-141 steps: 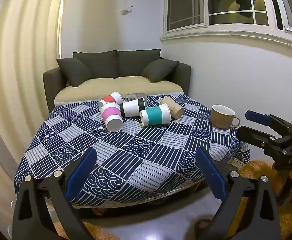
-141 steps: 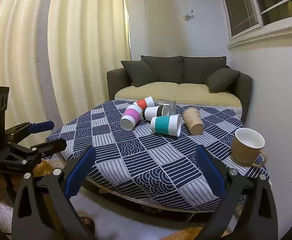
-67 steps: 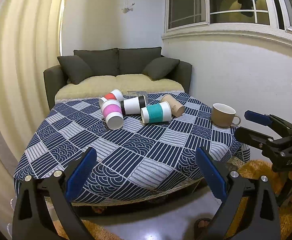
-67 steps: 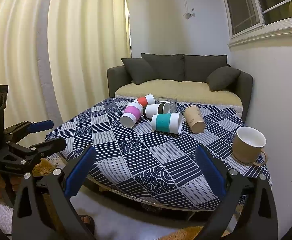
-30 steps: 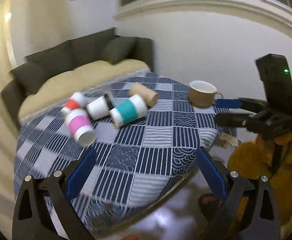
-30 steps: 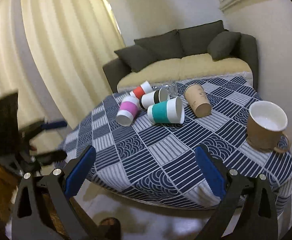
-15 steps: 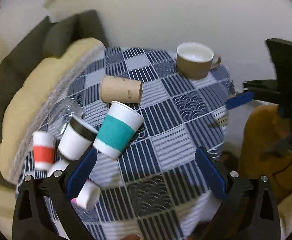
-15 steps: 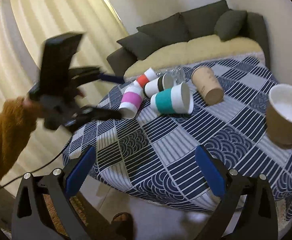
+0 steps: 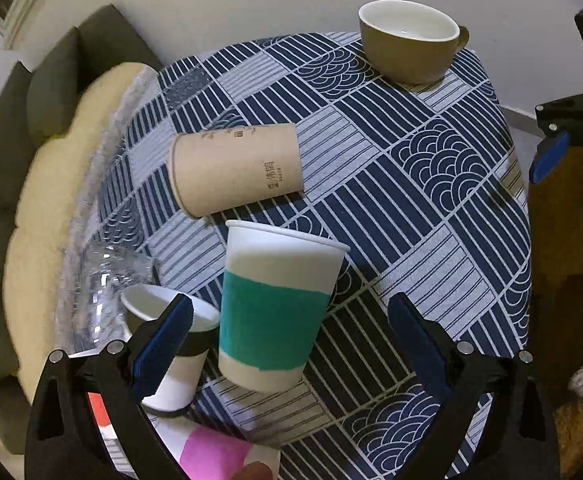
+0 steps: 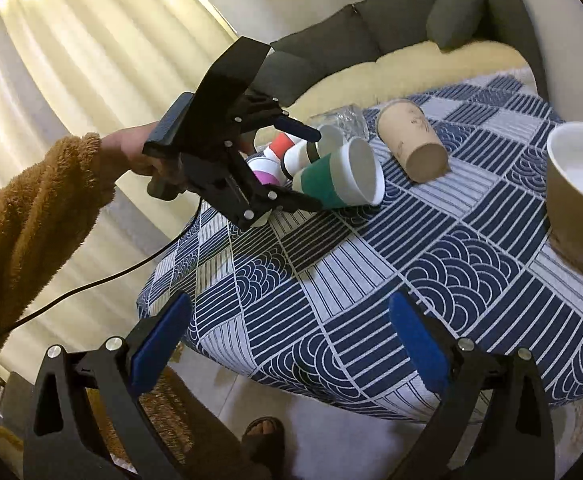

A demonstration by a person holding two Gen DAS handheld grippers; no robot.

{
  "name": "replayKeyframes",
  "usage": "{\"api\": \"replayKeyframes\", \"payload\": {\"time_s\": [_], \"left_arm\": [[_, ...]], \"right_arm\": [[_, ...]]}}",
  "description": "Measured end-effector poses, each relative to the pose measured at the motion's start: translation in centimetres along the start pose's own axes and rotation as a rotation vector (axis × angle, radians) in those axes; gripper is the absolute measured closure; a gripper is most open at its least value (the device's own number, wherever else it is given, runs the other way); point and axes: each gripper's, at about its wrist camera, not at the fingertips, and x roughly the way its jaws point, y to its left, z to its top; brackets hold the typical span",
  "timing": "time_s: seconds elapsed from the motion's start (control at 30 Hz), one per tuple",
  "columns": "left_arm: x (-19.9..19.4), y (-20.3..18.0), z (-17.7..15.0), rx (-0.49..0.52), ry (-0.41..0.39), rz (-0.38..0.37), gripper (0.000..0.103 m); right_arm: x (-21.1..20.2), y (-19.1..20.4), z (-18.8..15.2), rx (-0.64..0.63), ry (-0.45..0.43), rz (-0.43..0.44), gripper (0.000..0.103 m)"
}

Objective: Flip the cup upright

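While the left gripper (image 9: 287,332) hung wide open around the teal cup (image 9: 273,304), lying on its side at lower center w/ a black-band cup (image 9: 171,344) touching its left, closing risked clipping that neighbor or crushing paper; right gripper (image 10: 287,344) open, empty, lower frame.

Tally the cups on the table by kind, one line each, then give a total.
Paper cups with a coloured band: 4 (teal, black, pink, red)
Plain brown paper cup: 1
Ceramic mug: 1
Clear glass: 1
Total: 7
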Motion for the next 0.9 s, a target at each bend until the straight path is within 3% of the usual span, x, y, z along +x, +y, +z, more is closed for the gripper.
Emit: {"api": "replayKeyframes", "payload": {"time_s": [0.13, 0.4, 0.73, 0.9], "left_arm": [[1.1, 0.7, 0.4, 0.001, 0.016, -0.047, 0.009], [2.8, 1.0, 0.3, 0.006, 0.047, -0.073, 0.035], [1.7, 0.4, 0.8, -0.025, 0.023, -0.092, 0.035], [0.4, 0.2, 1.1, -0.092, 0.028, -0.079, 0.035]], "right_arm": [[-0.4, -1.1, 0.1, 0.038, 0.001, 0.012, 0.005], [-0.9, -2.6, 0.3, 0.097, -0.009, 0.024, 0.005], [-0.6, -2.6, 0.3, 0.098, 0.011, 0.026, 0.005], [-1.0, -2.4, 0.3, 0.089, -0.001, 0.026, 0.005]]}}
